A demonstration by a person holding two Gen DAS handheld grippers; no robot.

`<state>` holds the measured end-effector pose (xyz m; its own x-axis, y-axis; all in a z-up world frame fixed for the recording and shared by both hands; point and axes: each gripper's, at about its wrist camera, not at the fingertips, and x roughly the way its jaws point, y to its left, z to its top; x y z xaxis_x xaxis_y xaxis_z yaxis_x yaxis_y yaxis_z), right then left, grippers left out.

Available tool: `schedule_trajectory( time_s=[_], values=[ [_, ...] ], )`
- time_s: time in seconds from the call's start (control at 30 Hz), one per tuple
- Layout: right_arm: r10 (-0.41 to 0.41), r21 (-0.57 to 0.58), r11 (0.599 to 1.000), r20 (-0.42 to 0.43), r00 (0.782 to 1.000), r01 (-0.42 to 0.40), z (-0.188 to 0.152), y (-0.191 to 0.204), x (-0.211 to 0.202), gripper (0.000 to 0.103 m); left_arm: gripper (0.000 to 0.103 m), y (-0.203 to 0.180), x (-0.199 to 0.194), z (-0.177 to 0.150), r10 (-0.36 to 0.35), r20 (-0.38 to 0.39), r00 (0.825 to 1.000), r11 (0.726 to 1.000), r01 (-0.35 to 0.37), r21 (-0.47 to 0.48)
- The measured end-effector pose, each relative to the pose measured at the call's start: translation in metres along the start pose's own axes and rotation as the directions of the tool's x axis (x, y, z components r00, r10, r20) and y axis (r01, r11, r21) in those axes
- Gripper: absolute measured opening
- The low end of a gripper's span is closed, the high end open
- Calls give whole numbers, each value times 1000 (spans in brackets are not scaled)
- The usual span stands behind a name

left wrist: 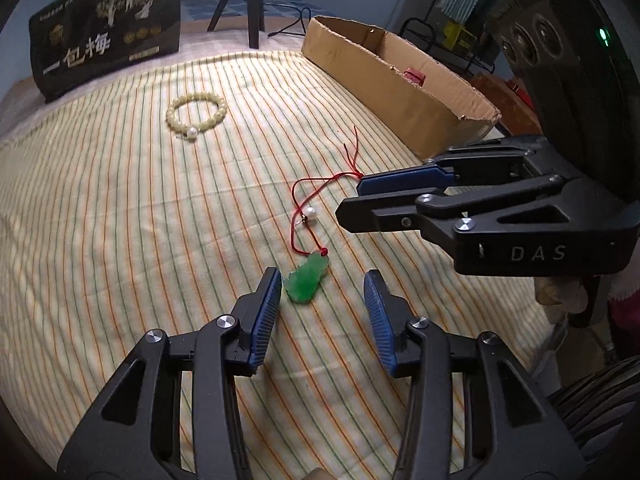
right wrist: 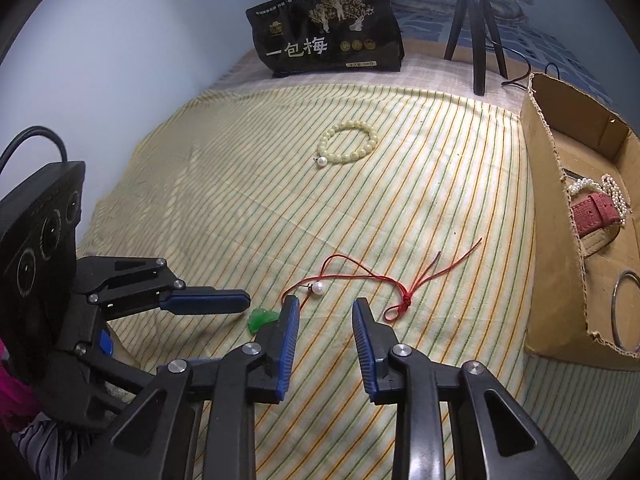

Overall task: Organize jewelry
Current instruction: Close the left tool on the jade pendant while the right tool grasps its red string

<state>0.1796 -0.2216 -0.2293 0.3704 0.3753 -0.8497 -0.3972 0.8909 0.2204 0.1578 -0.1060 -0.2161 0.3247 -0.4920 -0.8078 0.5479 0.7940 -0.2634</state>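
green pendant (right wrist: 262, 317) half hidden behind right gripper (right wrist: 325, 312).

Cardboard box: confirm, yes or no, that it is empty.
No: the right wrist view shows a pearl strand, a red strap and a metal ring lying inside the cardboard box.

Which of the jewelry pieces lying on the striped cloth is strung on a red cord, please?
The green pendant; the cream bead bracelet farther back shows no red cord.
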Motion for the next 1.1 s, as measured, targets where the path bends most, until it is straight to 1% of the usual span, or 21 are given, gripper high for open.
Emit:
schedule_trajectory(
  time_s=[0.17, 0.2, 0.23, 0.27, 0.33, 0.4, 0.67, 0.97, 1.1],
  values=[
    [3, 4, 1000, -1, 1000, -3, 1, -3, 6, 26, 43, 3, 9, -1, 25, 3, 1000, 1000, -25, 0],
    [4, 2, 1000, -1, 1000, -4, 2, -3, 7, 26, 42, 3, 9, -1, 26, 7, 1000, 1000, -26, -1],
    [5, 1, 1000, -2, 1000, -5, 2, -4, 8, 26, 37, 3, 10, -1, 32, 13, 999, 999, -32, 0],
    [5, -1, 1000, -3, 1000, -5, 2, -4, 9, 26, 30, 3, 10, -1, 46, 15, 999, 999, -46, 3],
    [4, -8, 1000, -4, 1000, -4, 3, -3, 12, 26, 22, 5, 12, -2, 71, 13, 997, 997, -71, 4],
    [-2, -16, 1000, -4, 1000, 2, 3, -1, 13, 26, 18, 6, 11, -2, 70, 17, 997, 998, -70, 6],
    [-31, -82, 996, -3, 1000, 30, 3, 11, 22, 26, 18, 11, 5, -8, 106, 15, 994, 994, -106, 1],
    [-70, -117, 991, 5, 998, 70, 5, 15, 31, 20, 18, 16, 1, -13, 113, 23, 993, 994, -113, -6],
    [-92, -143, 985, 4, 996, 91, 5, 19, 34, 14, 18, 16, 0, -14, 116, 25, 993, 993, -115, -7]
  ],
)
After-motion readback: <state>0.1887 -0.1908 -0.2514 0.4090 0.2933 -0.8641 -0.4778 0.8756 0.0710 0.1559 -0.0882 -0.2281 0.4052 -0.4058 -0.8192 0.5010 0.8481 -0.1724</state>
